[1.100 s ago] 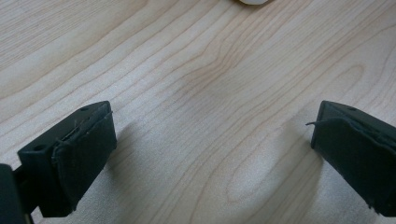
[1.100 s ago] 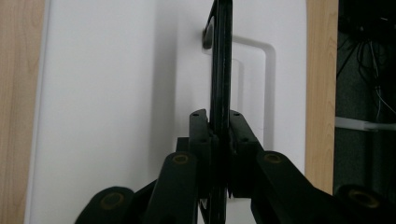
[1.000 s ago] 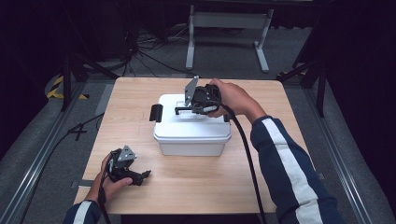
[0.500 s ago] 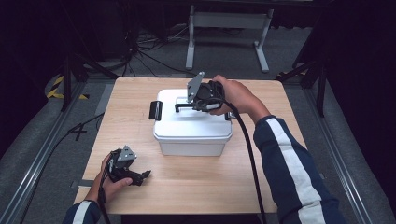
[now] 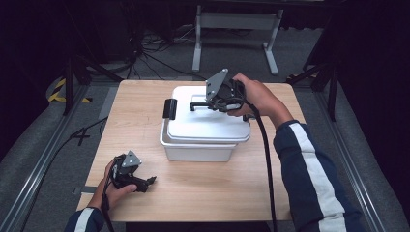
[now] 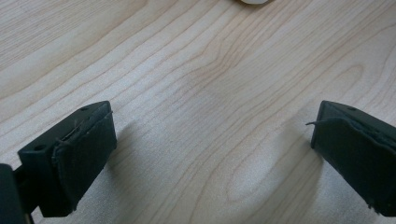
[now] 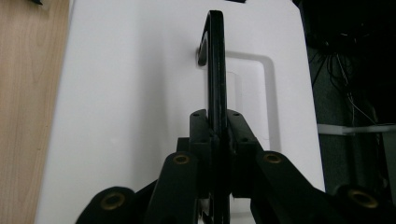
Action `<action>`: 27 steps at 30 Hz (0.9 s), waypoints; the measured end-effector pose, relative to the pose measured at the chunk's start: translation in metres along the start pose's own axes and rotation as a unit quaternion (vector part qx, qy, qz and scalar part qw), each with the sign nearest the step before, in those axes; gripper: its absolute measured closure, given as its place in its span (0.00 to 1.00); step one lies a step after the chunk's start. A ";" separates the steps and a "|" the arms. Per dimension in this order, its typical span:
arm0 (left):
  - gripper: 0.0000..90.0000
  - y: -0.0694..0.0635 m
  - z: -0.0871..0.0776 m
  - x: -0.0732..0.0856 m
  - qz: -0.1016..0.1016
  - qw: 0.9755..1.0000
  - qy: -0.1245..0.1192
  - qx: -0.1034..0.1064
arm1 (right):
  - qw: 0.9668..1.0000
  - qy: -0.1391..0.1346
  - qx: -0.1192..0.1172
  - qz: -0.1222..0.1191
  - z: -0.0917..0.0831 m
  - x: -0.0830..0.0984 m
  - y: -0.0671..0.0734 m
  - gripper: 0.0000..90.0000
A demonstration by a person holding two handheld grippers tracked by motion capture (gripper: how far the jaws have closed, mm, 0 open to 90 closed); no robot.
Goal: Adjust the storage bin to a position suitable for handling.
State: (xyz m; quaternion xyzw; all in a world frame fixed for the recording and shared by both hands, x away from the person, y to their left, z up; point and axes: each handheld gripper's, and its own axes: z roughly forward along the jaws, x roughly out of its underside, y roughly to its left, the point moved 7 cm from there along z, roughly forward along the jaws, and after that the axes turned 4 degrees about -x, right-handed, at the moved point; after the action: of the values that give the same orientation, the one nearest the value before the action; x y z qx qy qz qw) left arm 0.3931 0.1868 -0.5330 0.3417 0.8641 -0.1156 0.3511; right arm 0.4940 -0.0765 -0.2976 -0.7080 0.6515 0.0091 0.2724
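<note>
At the centre of the high view, we see a white plastic storage box (image 5: pixel 198 150) standing on a light wooden table (image 5: pixel 145 116), its white lid (image 5: pixel 208 123) tilted, the right edge raised and the left edge low. The right gripper (image 5: pixel 212 104), held in the person's right hand (image 5: pixel 254 96) just above the middle of the frame, has its jaws pressed tight on the lid's black carrying handle (image 5: pixel 198 105). In the right gripper view we look straight down that handle (image 7: pixel 215 60), a thin upright black bar running up the centre of the frame, clamped between the jaws over the lid's recessed panel. A black latch (image 5: pixel 169 108) stands at the box's left end. At lower left of the high view, the left gripper (image 5: pixel 145 182) rests in the left hand (image 5: pixel 113 191) on the tabletop, well apart from the box. In the left gripper view its jaws stand wide at the frame's two lower corners, with bare wood grain between them. A dark sleeve with a white stripe (image 5: pixel 309 174) crosses the lower right.
</note>
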 end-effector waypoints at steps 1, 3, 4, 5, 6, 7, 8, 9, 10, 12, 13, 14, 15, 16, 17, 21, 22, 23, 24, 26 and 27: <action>0.01 0.000 0.000 0.000 -0.002 1.000 0.000 0.000 | 1.000 0.001 0.002 0.001 -0.002 0.002 0.001 0.93; 0.01 0.000 0.000 0.000 0.000 1.000 0.000 0.000 | 1.000 -0.004 0.001 -0.002 -0.005 0.004 0.001 0.93; 0.01 0.000 0.000 0.000 -0.002 1.000 0.000 0.000 | 1.000 -0.007 0.001 -0.006 -0.006 0.004 0.001 0.93; 0.01 0.000 0.000 0.000 -0.002 1.000 0.000 0.001 | 1.000 -0.006 0.002 0.000 -0.007 0.006 0.003 0.93; 0.01 0.000 0.000 0.000 -0.002 1.000 0.000 0.001 | 1.000 -0.011 0.001 -0.003 -0.007 0.007 0.002 0.93; 0.01 0.000 0.000 0.000 -0.002 1.000 0.000 0.001 | 1.000 -0.011 0.001 -0.003 -0.007 0.007 0.002 0.93; 0.01 0.000 0.000 0.000 -0.002 1.000 0.000 0.001 | 1.000 -0.013 -0.001 -0.003 -0.008 0.008 0.003 0.93; 0.01 0.000 0.000 0.000 -0.002 1.000 0.000 0.001 | 1.000 -0.010 0.001 -0.001 -0.009 0.010 0.003 0.93; 0.01 0.000 0.000 0.000 -0.002 1.000 0.000 0.001 | 1.000 -0.010 0.004 0.003 -0.011 0.013 0.003 0.93; 0.01 0.000 0.000 0.000 -0.002 1.000 0.000 0.001 | 1.000 -0.013 0.008 0.000 -0.014 0.015 0.002 0.93; 0.01 0.000 0.000 0.000 -0.002 1.000 0.000 0.001 | 1.000 -0.013 0.007 0.005 -0.015 0.016 0.003 0.93; 0.01 0.000 0.000 0.000 -0.002 1.000 0.000 0.001 | 1.000 -0.016 0.008 0.003 -0.017 0.018 0.002 0.93; 0.01 0.000 0.000 0.000 -0.002 1.000 0.000 0.001 | 1.000 -0.016 0.010 0.003 -0.018 0.019 0.002 0.93; 0.01 0.000 0.000 0.000 -0.001 1.000 0.000 0.000 | 1.000 -0.015 0.012 0.002 -0.020 0.021 0.003 0.93; 0.01 0.000 0.000 0.000 -0.002 1.000 0.000 0.001 | 1.000 -0.014 0.012 0.002 -0.021 0.023 0.003 0.93; 0.01 0.000 0.000 0.000 -0.001 1.000 0.000 0.001 | 1.000 -0.013 0.018 0.010 -0.027 0.033 0.005 0.93; 0.01 0.000 0.000 0.000 -0.002 1.000 0.000 0.001 | 1.000 -0.013 0.020 0.012 -0.028 0.035 0.005 0.93; 0.01 0.000 0.000 0.000 0.000 1.000 0.000 0.000 | 1.000 -0.015 0.019 0.013 -0.029 0.038 0.006 0.93; 0.01 0.000 0.000 0.000 -0.002 1.000 0.000 0.001 | 1.000 -0.015 0.021 0.017 -0.031 0.042 0.006 0.93; 0.01 0.000 0.000 0.000 0.001 1.000 0.001 0.002 | 0.999 -0.015 0.025 0.023 -0.033 0.048 0.006 0.93; 0.01 0.001 0.000 0.000 0.005 1.000 0.001 0.003 | 0.999 -0.015 0.027 0.026 -0.034 0.052 0.006 0.93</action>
State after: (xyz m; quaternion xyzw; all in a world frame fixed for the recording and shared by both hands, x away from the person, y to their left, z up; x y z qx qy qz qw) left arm 0.3935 0.1871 -0.5329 0.3472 0.8625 -0.1160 0.3495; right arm 0.4848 -0.1378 -0.2894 -0.6831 0.6654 0.0094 0.3008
